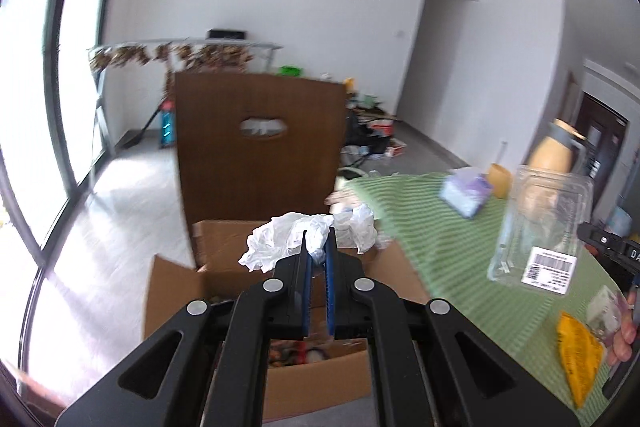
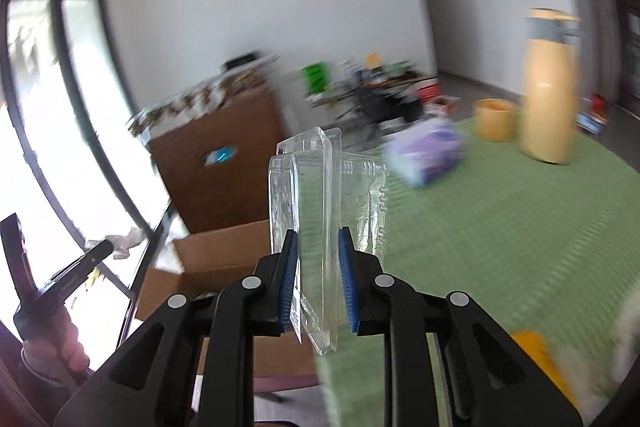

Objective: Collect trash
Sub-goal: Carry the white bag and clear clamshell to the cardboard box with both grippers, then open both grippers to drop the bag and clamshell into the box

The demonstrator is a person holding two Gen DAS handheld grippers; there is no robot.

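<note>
Judging by what is gripped, tissue [image 1: 308,241] in left tongs [image 1: 319,251] and clamshell [image 2: 320,211] in right tongs [image 2: 318,259] remain undropped over the box [image 1: 320,379]; a wrapper [image 1: 580,359] is left on the table [image 1: 460,247].

Open cardboard box [image 1: 320,379] unobstructed above; brown chair back [image 1: 260,147] stands behind.

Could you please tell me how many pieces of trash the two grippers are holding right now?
2. Crumpled white paper sits in the left gripper above the cardboard box; a clear plastic clamshell is in the right gripper, beside the green tablecloth.
</note>
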